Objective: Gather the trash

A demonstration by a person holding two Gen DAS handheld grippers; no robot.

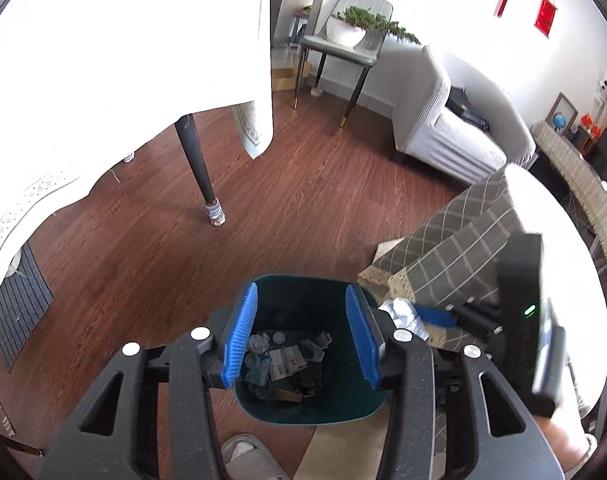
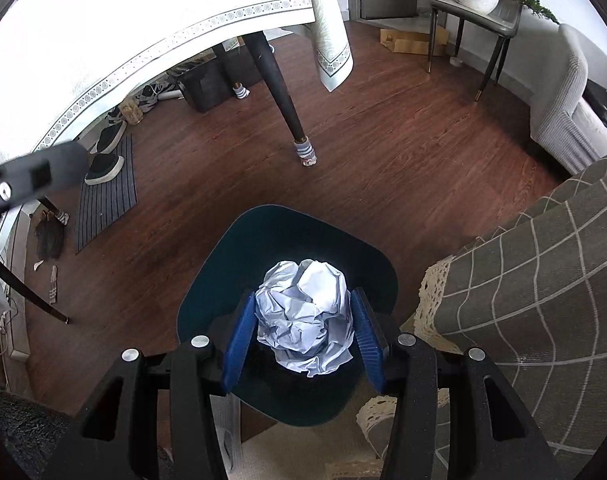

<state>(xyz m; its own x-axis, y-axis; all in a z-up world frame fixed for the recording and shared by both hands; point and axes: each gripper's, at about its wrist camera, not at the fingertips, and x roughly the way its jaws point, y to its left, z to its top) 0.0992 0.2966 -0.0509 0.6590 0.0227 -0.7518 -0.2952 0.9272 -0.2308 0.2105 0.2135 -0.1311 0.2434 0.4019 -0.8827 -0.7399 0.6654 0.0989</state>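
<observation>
Brown wood floor (image 1: 303,200), white-clothed table (image 1: 123,40), grey sofa (image 1: 455,132), daylight.

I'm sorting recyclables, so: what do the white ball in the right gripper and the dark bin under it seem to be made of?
The crumpled ball looks like matte white paper: sharp creases and stiff folds, held between the right gripper's blue pads. The bin looks like smooth dark teal plastic, judging by its thin even rim and slight sheen, though that is less certain.

Your left gripper (image 1: 301,334), black with blue ribbed pads, points steeply down, jaws apart and empty. Your right gripper (image 2: 303,334), angled down too, pinches a crumpled white paper ball (image 2: 305,316) between its pads.
</observation>
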